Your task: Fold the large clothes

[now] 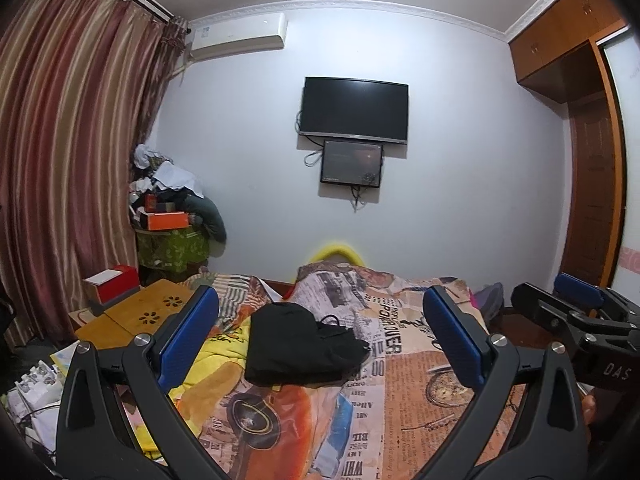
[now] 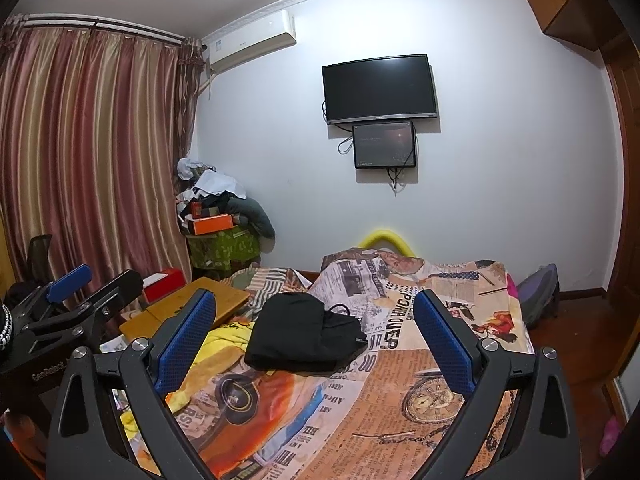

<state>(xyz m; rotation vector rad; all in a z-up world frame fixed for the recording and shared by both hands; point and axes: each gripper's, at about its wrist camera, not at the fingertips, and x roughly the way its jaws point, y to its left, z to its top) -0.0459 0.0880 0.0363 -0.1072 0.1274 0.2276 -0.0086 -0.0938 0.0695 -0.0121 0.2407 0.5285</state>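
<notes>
From the left wrist, the left tongs (image 1: 320, 344) gape wide and empty above the newspaper-print bed cover (image 1: 412, 380); the black soft garment (image 1: 296, 344) lies bunched mid-bed. From the right wrist, the right tongs (image 2: 316, 340) gape equally wide. Whether half-folded or heaped, I'd judge corners want finding before any pinch.

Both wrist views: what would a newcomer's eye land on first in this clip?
Probably the black garment, lying bundled in the middle of the bed on a loud newspaper-print bedspread. Next, the blue-padded left tongs and right tongs, both wide open above the bed and holding nothing. Behind, a dark TV hangs on the far wall, with striped curtains to the left.
</notes>
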